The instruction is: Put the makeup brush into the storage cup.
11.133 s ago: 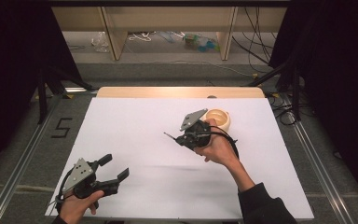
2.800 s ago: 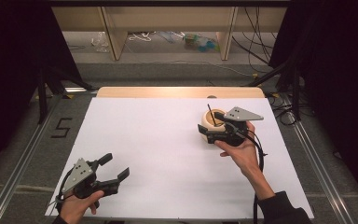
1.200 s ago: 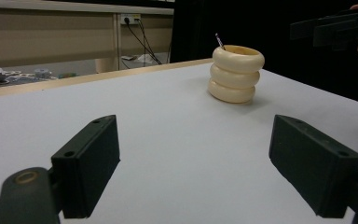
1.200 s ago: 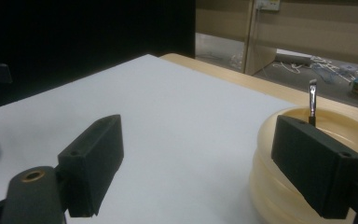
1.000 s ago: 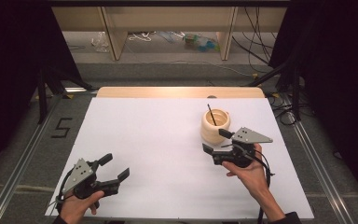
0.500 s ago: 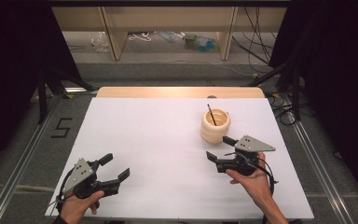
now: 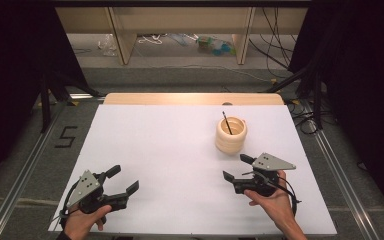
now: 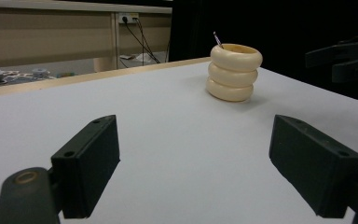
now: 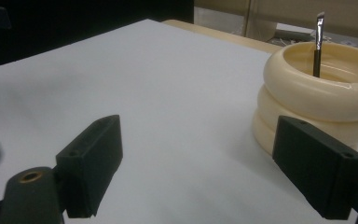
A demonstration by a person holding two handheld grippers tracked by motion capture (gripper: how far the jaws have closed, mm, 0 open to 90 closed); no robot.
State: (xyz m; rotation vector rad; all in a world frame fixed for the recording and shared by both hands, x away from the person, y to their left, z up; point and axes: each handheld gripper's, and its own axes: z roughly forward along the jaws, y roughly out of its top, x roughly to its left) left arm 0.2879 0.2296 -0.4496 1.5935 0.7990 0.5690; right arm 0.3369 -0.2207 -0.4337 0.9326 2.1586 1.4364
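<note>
A brush [image 7: 227, 122] is standing in the cup [image 7: 231, 135]; both grippers, left [image 7: 122, 186] and right [image 7: 236, 168], are resting released, so the work looks done.

The high view looks forward and down over the whole white table [image 7: 180, 150], while both gripper views sit low between their own jaws, sharing the ringed cream pot [image 8: 234, 72], nearer in the right one.

Bright lit table [image 7: 180, 145], dark surroundings, soft shadows, claw foreground perhaps slightly blurred
</note>
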